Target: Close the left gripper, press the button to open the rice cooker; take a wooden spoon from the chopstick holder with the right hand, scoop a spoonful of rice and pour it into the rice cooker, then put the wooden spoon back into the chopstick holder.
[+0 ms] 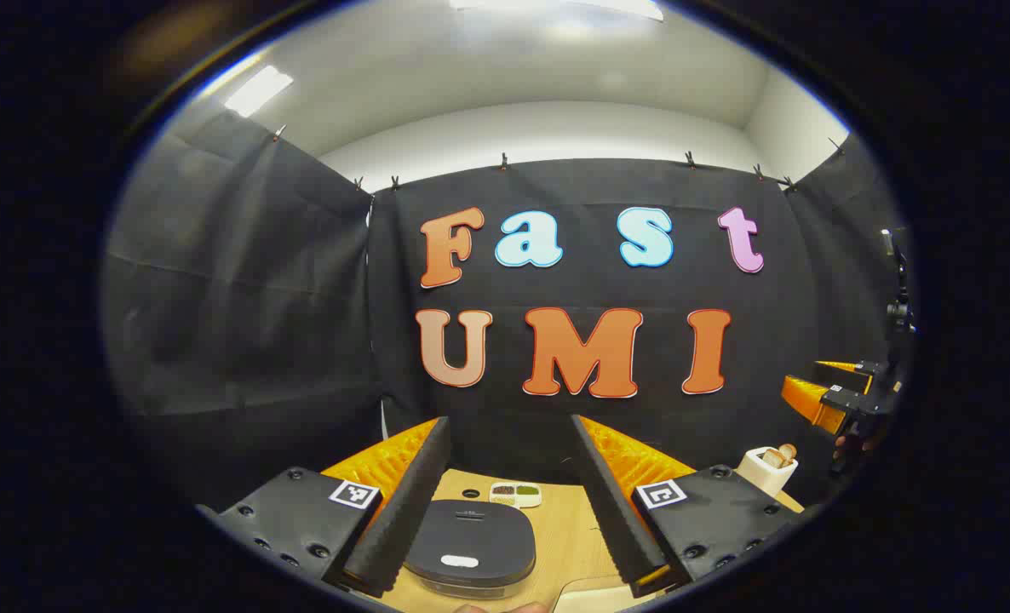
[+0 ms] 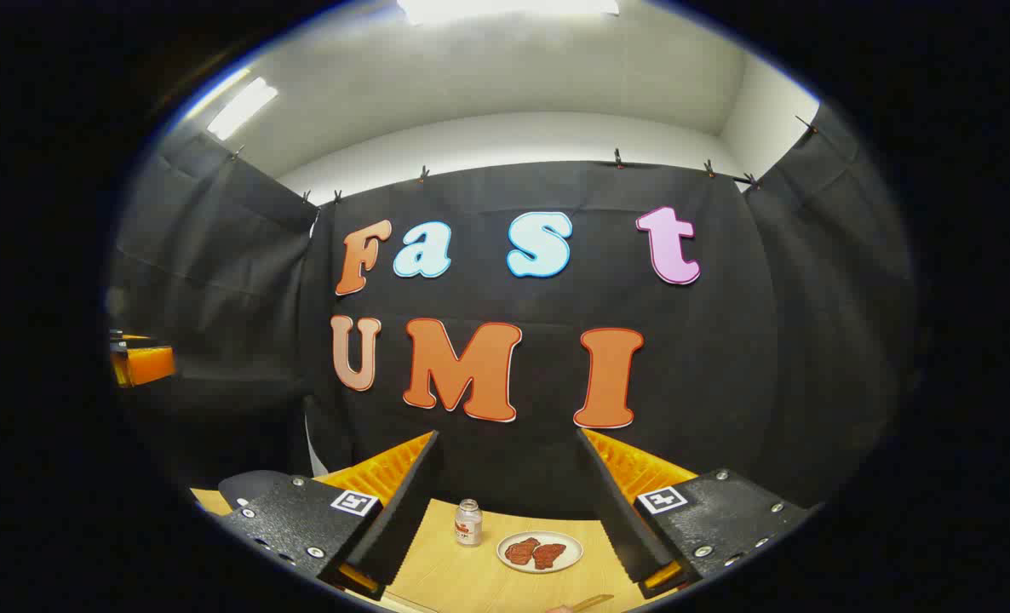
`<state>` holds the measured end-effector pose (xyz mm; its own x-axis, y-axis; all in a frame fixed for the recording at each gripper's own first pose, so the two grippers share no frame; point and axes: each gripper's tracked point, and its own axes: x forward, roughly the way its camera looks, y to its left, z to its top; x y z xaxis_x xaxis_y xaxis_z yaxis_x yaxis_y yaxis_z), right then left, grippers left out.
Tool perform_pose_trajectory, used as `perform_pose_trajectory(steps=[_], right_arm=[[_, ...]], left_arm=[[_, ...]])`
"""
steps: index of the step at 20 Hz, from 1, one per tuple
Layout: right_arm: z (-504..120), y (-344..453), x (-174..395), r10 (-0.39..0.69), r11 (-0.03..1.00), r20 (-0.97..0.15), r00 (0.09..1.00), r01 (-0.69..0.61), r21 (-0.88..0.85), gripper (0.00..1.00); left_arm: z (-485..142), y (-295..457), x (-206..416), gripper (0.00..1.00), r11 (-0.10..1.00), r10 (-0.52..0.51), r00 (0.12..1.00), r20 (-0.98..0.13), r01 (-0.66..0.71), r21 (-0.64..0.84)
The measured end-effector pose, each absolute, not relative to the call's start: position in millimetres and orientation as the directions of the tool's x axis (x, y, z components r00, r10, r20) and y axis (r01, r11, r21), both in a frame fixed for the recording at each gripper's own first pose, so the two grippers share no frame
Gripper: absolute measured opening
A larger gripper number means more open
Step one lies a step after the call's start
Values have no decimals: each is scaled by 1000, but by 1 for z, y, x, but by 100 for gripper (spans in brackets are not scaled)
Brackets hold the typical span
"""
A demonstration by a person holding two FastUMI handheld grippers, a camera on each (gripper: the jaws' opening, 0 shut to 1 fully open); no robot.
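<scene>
Left gripper view: left gripper [image 1: 509, 502] fingers held spread; dark grey rounded rice cooker [image 1: 469, 536], lid shut, was framed between and below them on the wooden counter [image 1: 569, 545].

Right gripper view: right gripper [image 2: 509, 511] fingers likewise spread, nothing held; judged farther from the cooker.

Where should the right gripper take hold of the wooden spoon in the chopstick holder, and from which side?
Probably the spoon's top end, since it pokes up above the rim of the white chopstick holder and the rest sits inside. Come down from above with the right gripper open, fingers either side of that end, then lift upward. Its exact tilt is too small to judge.
</scene>
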<state>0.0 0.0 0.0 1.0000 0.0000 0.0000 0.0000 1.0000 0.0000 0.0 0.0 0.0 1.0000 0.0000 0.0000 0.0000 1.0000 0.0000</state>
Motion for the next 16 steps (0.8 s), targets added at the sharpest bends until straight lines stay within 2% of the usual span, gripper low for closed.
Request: perform_pose_trajectory(steps=[3,4,8,9,10,11,13,16], right_arm=[[-12,-6,1,11,999,-13,1000,-10,44,98],[-19,-6,0,19,998,-29,999,-17,56,95],[-35,-11,-5,43,998,-45,998,-41,43,97],[-39,-14,-5,44,998,-48,998,-42,41,97],[-43,-18,-6,43,998,-54,998,-41,42,95],[-47,-23,-6,34,999,-63,997,-32,42,98],[-50,-33,-10,19,999,-69,997,-17,37,95],[-57,-42,-13,-2,1000,-90,996,4,25,95]], left_arm=[[-4,-9,0,94,1000,-15,1000,1,15,-15],[-8,-12,1,94,1000,-10,1000,-12,10,-19],[-20,-12,-6,92,999,35,999,-37,-36,-19],[-23,-12,-6,94,999,43,998,-41,-43,-16],[-26,-14,-6,96,999,49,998,-50,-50,-14],[-29,-17,-6,96,999,51,997,-59,-52,-15],[-32,-21,-6,92,998,51,997,-63,-53,-18],[-41,-21,-1,94,998,57,995,-82,-59,-20]])
